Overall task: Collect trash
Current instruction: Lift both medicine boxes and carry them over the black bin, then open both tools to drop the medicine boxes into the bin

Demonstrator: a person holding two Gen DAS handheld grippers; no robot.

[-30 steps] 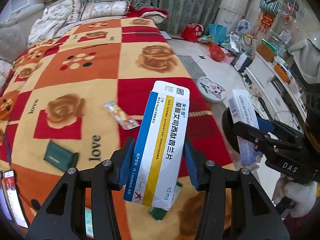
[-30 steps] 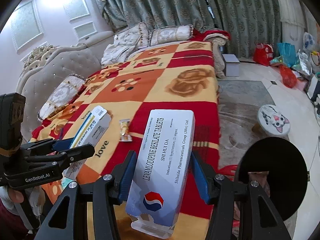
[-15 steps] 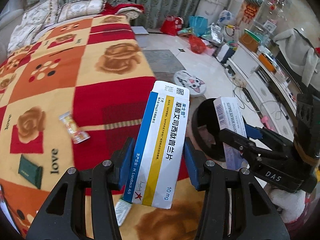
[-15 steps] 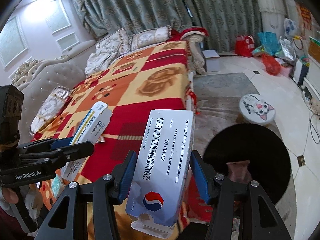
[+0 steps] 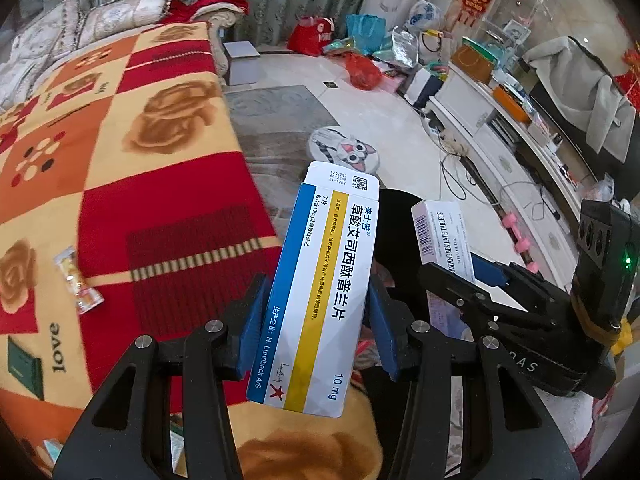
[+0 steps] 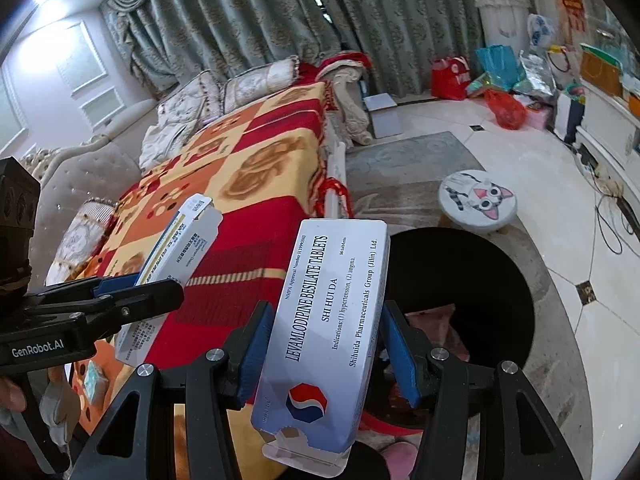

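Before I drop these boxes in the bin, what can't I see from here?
- Black bin, right wrist view: its inside is mostly hidden by the white tablet box and the right gripper.
- Left wrist view: the blue and yellow box covers most of the bin.
- Small wrapper on the blanket: blurred, print unreadable.

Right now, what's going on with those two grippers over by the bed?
A person is collecting trash. The left gripper is clamped on a blue-and-yellow medicine box, the right gripper on a white tablet box. Both hang near the black bin on the floor beside the bed; neither box is dropped yet. A candy wrapper lies on the blanket.
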